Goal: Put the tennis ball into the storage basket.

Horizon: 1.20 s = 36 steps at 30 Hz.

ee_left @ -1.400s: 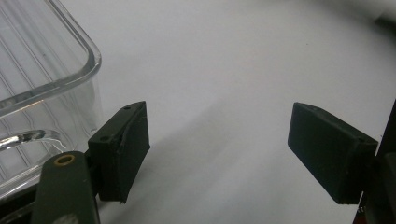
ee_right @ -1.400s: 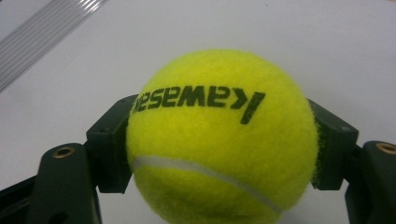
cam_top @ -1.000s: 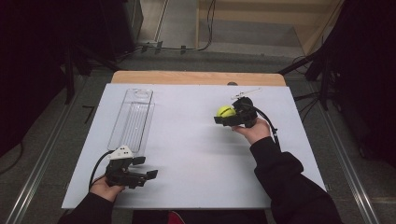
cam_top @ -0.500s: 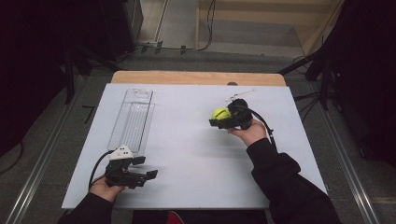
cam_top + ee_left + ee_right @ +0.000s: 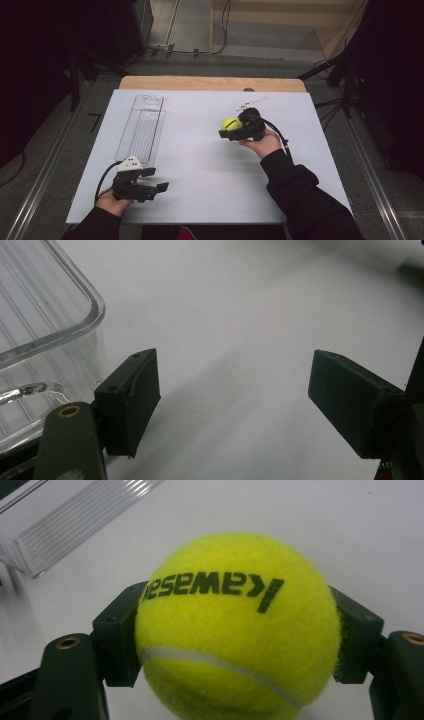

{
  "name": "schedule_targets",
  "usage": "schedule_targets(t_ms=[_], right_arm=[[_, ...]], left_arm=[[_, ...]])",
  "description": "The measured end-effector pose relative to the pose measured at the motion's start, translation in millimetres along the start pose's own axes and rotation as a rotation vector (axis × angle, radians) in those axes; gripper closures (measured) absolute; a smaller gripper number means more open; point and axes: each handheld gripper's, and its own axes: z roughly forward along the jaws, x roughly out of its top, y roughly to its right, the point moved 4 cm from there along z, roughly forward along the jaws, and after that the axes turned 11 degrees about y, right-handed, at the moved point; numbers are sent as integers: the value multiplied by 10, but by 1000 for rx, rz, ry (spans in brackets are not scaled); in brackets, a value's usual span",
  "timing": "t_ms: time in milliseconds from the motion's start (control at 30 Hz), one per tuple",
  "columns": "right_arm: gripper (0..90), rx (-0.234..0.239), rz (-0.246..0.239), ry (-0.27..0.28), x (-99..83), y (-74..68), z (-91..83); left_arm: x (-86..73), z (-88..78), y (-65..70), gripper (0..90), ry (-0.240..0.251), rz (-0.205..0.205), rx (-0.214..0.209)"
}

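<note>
White sheet-covered table (image 5: 200, 165) with a pale wood strip (image 5: 210, 83) at its far edge, dark room, grey floor with cables beyond, right gripper (image 5: 234, 131) clamped on a yellow-green felt tennis ball (image 5: 230, 123) above the table's right half, left gripper (image 5: 159, 189) jaws wide apart near the front-left corner, beside a long clear ribbed plastic tray (image 5: 142, 127).

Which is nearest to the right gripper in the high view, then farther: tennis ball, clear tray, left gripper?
1. tennis ball, clamped in the right gripper.
2. clear tray, across the table to the left.
3. left gripper, at the near-left corner, slightly beyond the tray.
</note>
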Motion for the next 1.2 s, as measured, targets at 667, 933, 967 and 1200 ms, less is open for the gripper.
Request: schedule_targets(t_ms=[667, 933, 967, 1200], right_arm=[[231, 48, -29, -15, -3, -232, 109], [231, 69, -39, -24, -12, -319, 165], [231, 73, -41, -24, -12, -330, 169], [231, 88, -42, -22, -4, -387, 198]], left_arm=[[1, 0, -1, 212, 0, 0, 1], [3, -1, -4, 212, 0, 3, 1], [3, 0, -3, 212, 1, 2, 3], [5, -3, -5, 212, 1, 1, 1]])
